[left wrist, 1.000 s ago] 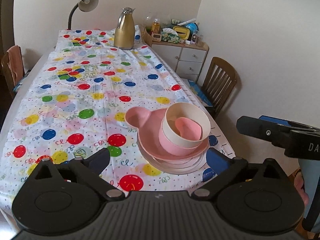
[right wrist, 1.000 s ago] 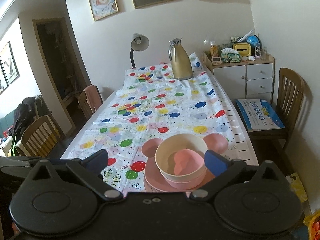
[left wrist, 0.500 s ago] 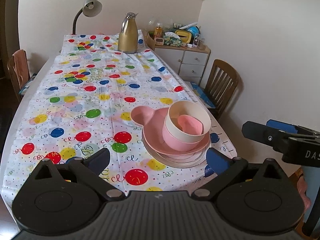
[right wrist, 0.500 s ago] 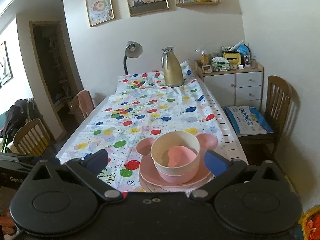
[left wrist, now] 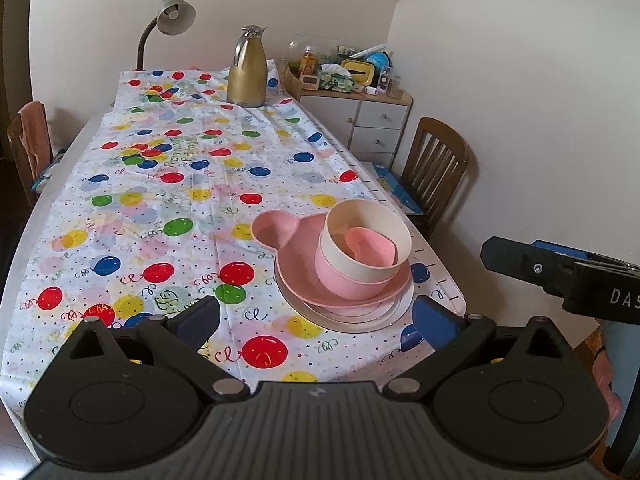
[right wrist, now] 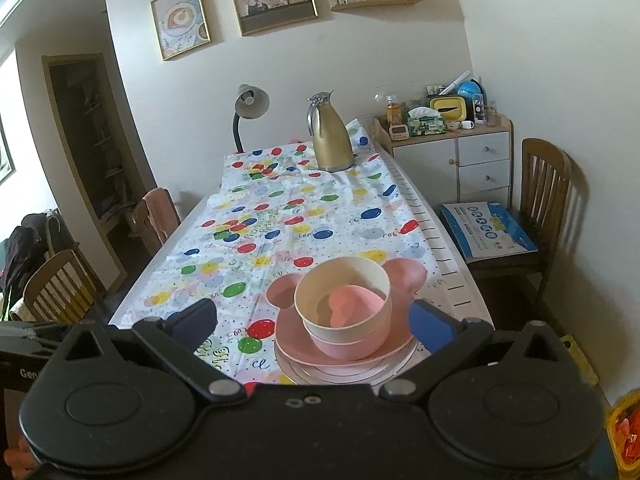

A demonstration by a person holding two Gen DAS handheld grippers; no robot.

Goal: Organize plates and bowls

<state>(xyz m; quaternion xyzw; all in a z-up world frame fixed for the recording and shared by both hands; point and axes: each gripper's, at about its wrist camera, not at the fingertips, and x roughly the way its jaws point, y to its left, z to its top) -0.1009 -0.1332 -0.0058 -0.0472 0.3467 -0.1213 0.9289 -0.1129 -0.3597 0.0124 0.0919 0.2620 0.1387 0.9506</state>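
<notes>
Stack: the dishes sit piled at the table's near right corner, at about 2 o'clock from your left gripper (left wrist: 316, 318) and dead ahead, 12 o'clock, of your right gripper (right wrist: 312, 320).
Order: cream bowl (right wrist: 342, 292) nests in a pink bowl (left wrist: 348, 282), a small pink dish (right wrist: 352, 306) lies inside it, all on the eared pink plate (left wrist: 280, 232) over pale flat plates (left wrist: 348, 316).
Tongs: both yours stand wide apart and carry nothing; neither touches the pile.
Handling: you're likely dealing with light, stiff, matte tableware. I'd expect little slip, but the nested bowls may lift together or tip.
Hold: take the cream bowl by its rim at 3 or 9 o'clock, one finger inside, one outside; for the eared plate, pinch an ear.
Cloth: the balloon tablecloth (left wrist: 160, 200) looks thin and could drag if you slide plates.
Writing: "DAS" shows on your right tool at 3 o'clock in the left view; "Gen" on the left tool at 9 o'clock in the right view; the tablecloth script is too small to read.
</notes>
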